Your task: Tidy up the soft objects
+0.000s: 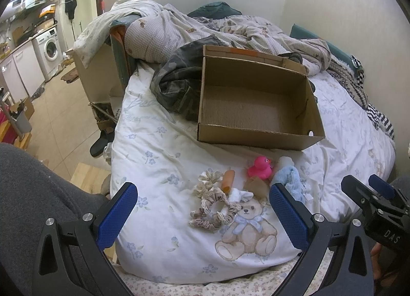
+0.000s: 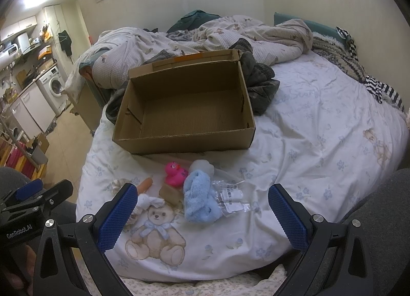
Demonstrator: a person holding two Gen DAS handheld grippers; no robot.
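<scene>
An empty cardboard box (image 1: pixel 256 106) (image 2: pixel 187 114) sits on the white bed (image 1: pixel 159 157) (image 2: pixel 294 147). In front of it lies a small pile: a pink rubber duck (image 1: pixel 260 167) (image 2: pixel 174 173), a light blue fluffy cloth (image 1: pixel 290 178) (image 2: pixel 200 198), beige lace scrunchies (image 1: pixel 214 208), an orange tube (image 1: pixel 228 180) (image 2: pixel 144 185), a white fluffy ball (image 2: pixel 202 165), a brown pouch (image 2: pixel 170 193) and clear plastic packets (image 2: pixel 230 198). My left gripper (image 1: pixel 202 219) hangs open above the scrunchies. My right gripper (image 2: pixel 201 215) is open above the blue cloth. Neither holds anything.
A rumpled checked quilt (image 1: pixel 194 26) and dark camouflage clothing (image 1: pixel 176 85) lie behind the box. Striped knitwear (image 2: pixel 358 65) runs along the wall. A tiled floor with a washing machine (image 1: pixel 50 48) lies left of the bed. Grey sleeves (image 1: pixel 30 193) frame the views.
</scene>
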